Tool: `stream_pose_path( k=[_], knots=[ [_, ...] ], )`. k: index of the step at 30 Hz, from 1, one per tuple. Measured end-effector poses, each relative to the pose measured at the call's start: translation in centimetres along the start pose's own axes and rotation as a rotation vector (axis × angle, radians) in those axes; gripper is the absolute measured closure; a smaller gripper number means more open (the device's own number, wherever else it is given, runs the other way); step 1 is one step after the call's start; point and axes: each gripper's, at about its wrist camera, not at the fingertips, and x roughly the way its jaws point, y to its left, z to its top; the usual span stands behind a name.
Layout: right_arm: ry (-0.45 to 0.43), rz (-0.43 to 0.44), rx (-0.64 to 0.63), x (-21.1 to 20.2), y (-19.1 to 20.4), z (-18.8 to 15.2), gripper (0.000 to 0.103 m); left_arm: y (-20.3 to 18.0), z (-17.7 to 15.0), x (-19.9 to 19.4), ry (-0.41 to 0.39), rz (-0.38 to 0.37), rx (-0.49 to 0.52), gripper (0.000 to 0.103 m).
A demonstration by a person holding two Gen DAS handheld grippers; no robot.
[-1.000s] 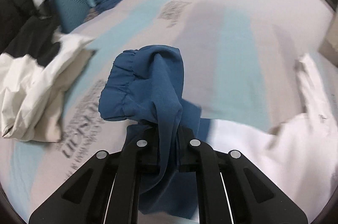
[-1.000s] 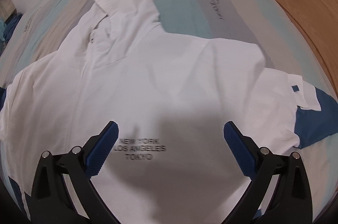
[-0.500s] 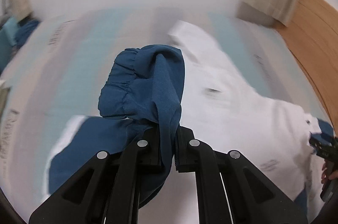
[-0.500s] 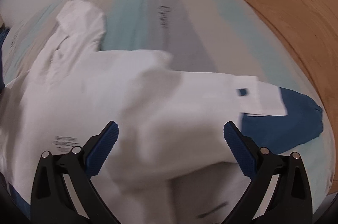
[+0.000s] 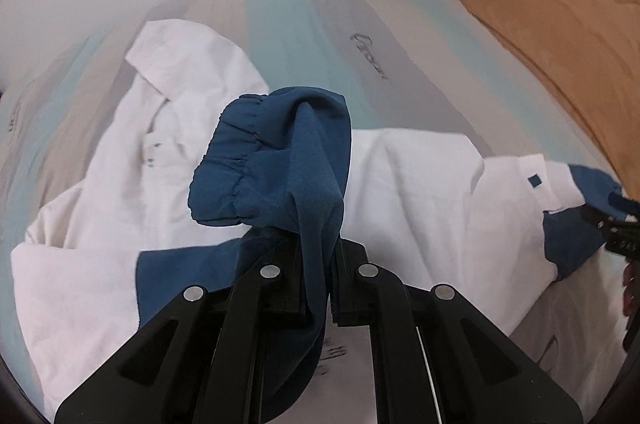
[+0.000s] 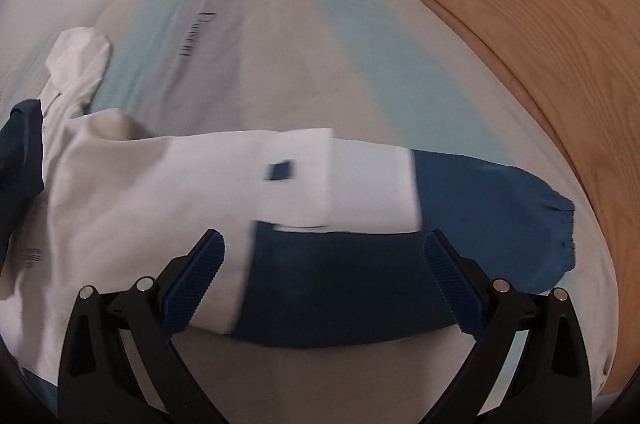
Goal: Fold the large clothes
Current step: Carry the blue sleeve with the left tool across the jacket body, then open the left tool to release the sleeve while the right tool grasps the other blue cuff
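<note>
Left claw (image 5: pixel 334 264) is pinching the blue left sleeve (image 5: pixel 276 159) just behind its elastic cuff, holding it bunched over the middle of the white jacket (image 5: pixel 416 191), probably so the sleeve can be laid across the body for a fold. Right claw (image 6: pixel 324 280) is hanging spread wide, gripping nothing, with the flat right sleeve (image 6: pixel 480 191) between its pads at lower centre of its frame, likely lining up the next grab. Jacket is lying spread on the striped bed (image 6: pixel 352 35).

jacket (image 5: pixel 420 191) | white, blue sleeves (one cuff lifted) | spread on bed
</note>
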Motion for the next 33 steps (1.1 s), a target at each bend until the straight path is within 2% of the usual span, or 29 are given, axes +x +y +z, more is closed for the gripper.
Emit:
stream_pose_path(
  k=[5,8,9,10,11,13,16,20,22,26,30,33],
  knots=[
    [0.004,-0.025,-0.001,1.2,-3.6,-0.3,0.007,-2.1,0.3,1.9,0.043,0.003,0.018,0.096],
    [0.011,-0.062,-0.003,1.5,-6.2,-0.6,0.007,-4.1,0.4,2.9,0.067,0.006,0.047,0.089],
    [0.015,-0.073,0.000,1.5,-6.9,-0.7,0.007,-4.7,0.3,3.2,0.072,0.003,0.051,0.080],
    [0.023,-0.091,0.009,1.7,-8.1,-0.9,0.007,-5.2,0.2,3.5,0.075,-0.007,0.052,0.066],
    [0.030,-0.104,0.016,1.8,-9.1,-1.1,0.007,-5.6,0.2,3.6,0.075,-0.015,0.054,0.060],
    [0.043,-0.131,0.032,2.1,-11.3,-1.5,0.007,-6.5,0.1,3.7,0.059,-0.015,0.057,0.040],
    [0.056,-0.150,0.061,2.6,-14.3,-1.9,0.007,-7.4,0.1,4.0,0.043,0.005,0.065,0.021],
    [0.069,-0.136,0.098,2.9,-17.1,-2.3,0.007,-8.4,0.6,4.7,0.049,0.010,0.072,0.013],
    [0.072,-0.115,0.124,2.8,-18.4,-2.5,0.007,-9.1,0.9,4.9,0.056,-0.014,0.074,0.012],
    [0.093,-0.047,0.188,2.9,-20.5,-2.7,0.008,-11.4,1.4,4.9,0.055,-0.101,0.082,0.009],
    [0.102,0.028,0.225,3.1,-21.1,-2.5,0.014,-13.9,1.5,3.9,0.045,-0.198,0.087,0.006],
    [0.102,0.038,0.218,3.2,-21.2,-2.2,0.015,-15.2,1.5,2.5,0.031,-0.239,0.108,0.006]
  ],
)
